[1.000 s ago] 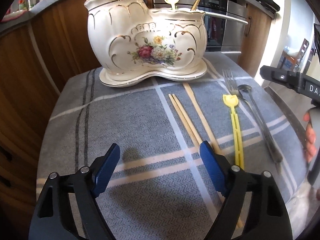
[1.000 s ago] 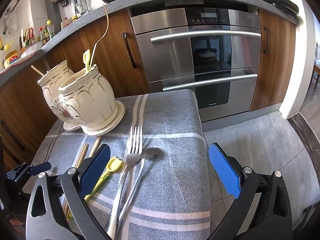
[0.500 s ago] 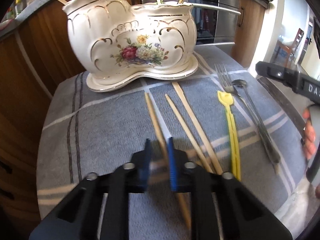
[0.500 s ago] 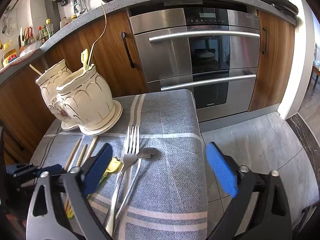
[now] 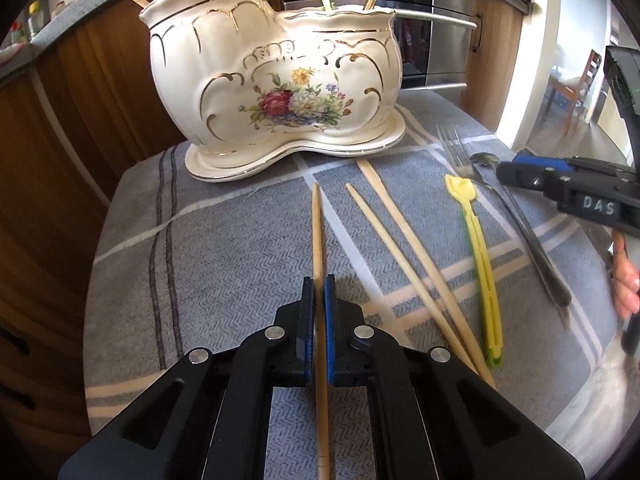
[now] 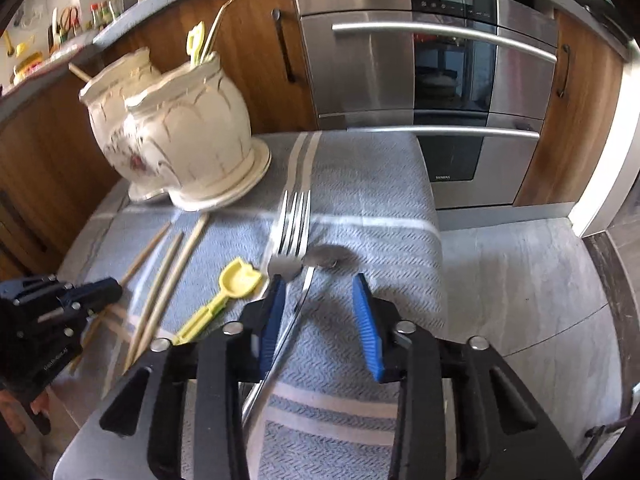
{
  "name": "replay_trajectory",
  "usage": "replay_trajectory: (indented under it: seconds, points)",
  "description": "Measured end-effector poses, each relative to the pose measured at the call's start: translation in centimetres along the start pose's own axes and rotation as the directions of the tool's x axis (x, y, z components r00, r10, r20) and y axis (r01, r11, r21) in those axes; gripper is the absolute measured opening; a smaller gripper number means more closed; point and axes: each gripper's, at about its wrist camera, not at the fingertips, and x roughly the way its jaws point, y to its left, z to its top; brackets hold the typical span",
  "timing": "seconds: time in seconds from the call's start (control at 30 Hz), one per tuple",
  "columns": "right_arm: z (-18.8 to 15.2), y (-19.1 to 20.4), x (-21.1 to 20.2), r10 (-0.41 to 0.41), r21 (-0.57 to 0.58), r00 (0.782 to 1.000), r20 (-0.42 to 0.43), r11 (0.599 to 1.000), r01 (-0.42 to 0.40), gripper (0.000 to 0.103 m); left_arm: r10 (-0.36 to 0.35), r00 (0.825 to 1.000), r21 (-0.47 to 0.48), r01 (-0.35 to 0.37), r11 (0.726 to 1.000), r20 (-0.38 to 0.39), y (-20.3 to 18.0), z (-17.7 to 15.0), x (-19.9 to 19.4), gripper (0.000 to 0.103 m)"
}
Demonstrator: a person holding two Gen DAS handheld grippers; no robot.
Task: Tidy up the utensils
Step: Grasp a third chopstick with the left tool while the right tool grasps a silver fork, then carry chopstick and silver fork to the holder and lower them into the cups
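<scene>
My left gripper (image 5: pixel 318 292) is shut on a wooden chopstick (image 5: pixel 317 232) whose tip points toward the cream floral utensil holder (image 5: pixel 280 80). Two more chopsticks (image 5: pixel 400 248) lie on the cloth to its right, then a yellow plastic utensil (image 5: pixel 478 236), a steel fork (image 5: pixel 452 144) and a spoon (image 5: pixel 484 158). My right gripper (image 6: pixel 319 278) sits low over the fork (image 6: pixel 294 224) and spoon (image 6: pixel 326 258). Its jaws are closing with both handles between them, close to the left pad. The right pad stands clear of them.
The holder (image 6: pixel 180 128) has a chopstick, a yellow utensil and a gold fork standing in it. The grey striped cloth (image 6: pixel 360 184) covers a small table that ends just right of the spoon. A steel oven (image 6: pixel 420 80) and wooden cabinets stand behind. A hand (image 5: pixel 624 276) grips the right tool.
The left jaws have closed on one chopstick and swung it away from the other two. The right gripper has come down over the fork and spoon, its jaws much narrower.
</scene>
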Motion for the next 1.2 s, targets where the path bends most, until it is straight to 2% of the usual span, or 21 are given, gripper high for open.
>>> replay_trajectory:
  seconds: [0.13,0.27,0.37,0.4,0.53,0.57,0.7,0.97,1.07,1.2]
  points:
    - [-0.2,0.7,0.3,-0.013,-0.014,1.000,-0.017,1.000,0.013,0.023,-0.011,1.000,0.000,0.011,1.000,0.007,0.2,-0.2,0.0,0.006]
    - [-0.4,1.7,0.5,-0.037,-0.047,0.999,-0.006,0.998,0.036,0.023,-0.016,1.000,-0.003,0.016,1.000,0.018,0.6,0.0,0.3,0.006]
    - [-0.5,2.9,0.7,-0.076,-0.105,0.997,0.011,0.992,0.076,0.013,-0.010,1.000,-0.002,0.010,1.000,0.027,0.6,0.2,0.5,0.006]
    - [-0.5,3.0,0.7,-0.070,-0.104,0.998,0.009,0.992,0.071,0.009,-0.009,1.000,-0.001,0.009,1.000,0.029,0.5,0.2,0.6,0.006]
    - [-0.2,2.6,0.6,-0.046,-0.082,0.999,0.009,0.996,0.046,0.006,-0.004,0.999,0.011,0.004,1.000,0.041,0.5,0.3,0.8,0.005]
    - [-0.1,2.4,0.5,-0.038,-0.073,0.999,0.015,0.997,0.039,0.003,-0.007,0.999,0.011,0.007,1.000,0.044,0.6,0.3,0.7,0.005]
    - [0.2,1.7,-0.3,-0.004,-0.041,0.999,0.046,0.999,0.006,0.002,-0.029,0.998,-0.008,0.030,1.000,0.058,0.9,0.2,0.5,0.005]
    - [0.9,1.9,-3.1,0.053,-0.042,0.983,0.178,0.998,-0.047,0.002,-0.046,0.988,-0.033,0.051,0.998,0.147,1.6,0.4,-1.7,0.005]
    - [0.9,2.4,-4.7,0.071,-0.061,0.966,0.250,0.996,-0.057,0.002,-0.057,0.976,-0.042,0.067,0.997,0.209,2.2,0.6,-3.1,0.005]
    - [0.9,3.4,-6.8,0.043,-0.082,0.937,0.347,0.996,-0.015,0.002,-0.068,0.953,-0.044,0.085,0.995,0.296,2.8,0.8,-5.1,0.005]
